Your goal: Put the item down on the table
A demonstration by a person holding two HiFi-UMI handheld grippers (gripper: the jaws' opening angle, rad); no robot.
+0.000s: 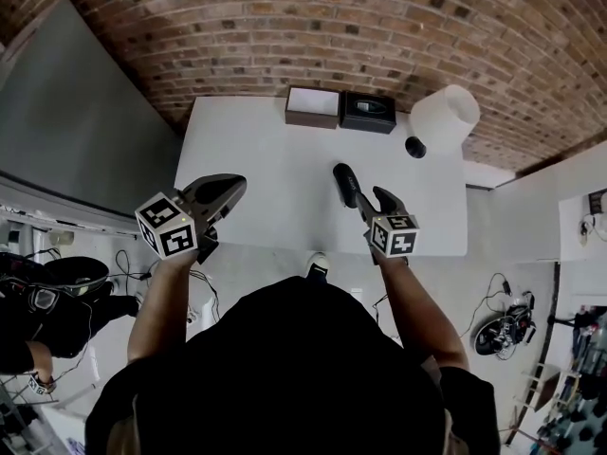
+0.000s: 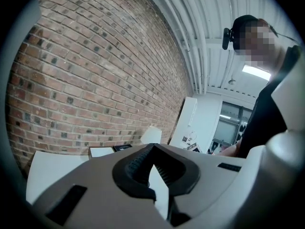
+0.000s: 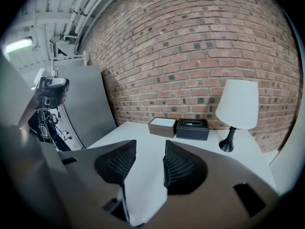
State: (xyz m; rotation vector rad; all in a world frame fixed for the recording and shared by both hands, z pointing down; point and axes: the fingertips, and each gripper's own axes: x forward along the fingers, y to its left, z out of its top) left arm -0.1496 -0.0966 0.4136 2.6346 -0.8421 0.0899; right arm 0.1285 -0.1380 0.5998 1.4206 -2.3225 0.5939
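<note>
A black oblong item (image 1: 343,182) lies on the white table (image 1: 266,159), close to its front edge. My right gripper (image 1: 372,197) hovers just right of it and does not hold it. In the right gripper view, the right gripper (image 3: 148,148) is open, its pads standing apart with only bare table (image 3: 138,132) between them; the item is hidden there. My left gripper (image 1: 230,188) hangs over the table's front left corner. In the left gripper view, the left gripper (image 2: 152,148) has its tips together and holds nothing.
At the table's back stand a brown box with a white top (image 1: 313,105), a black tissue box (image 1: 368,112) and a white lamp (image 1: 444,117). A grey panel (image 1: 76,131) leans at the left. Cables and gear (image 1: 507,325) lie on the floor.
</note>
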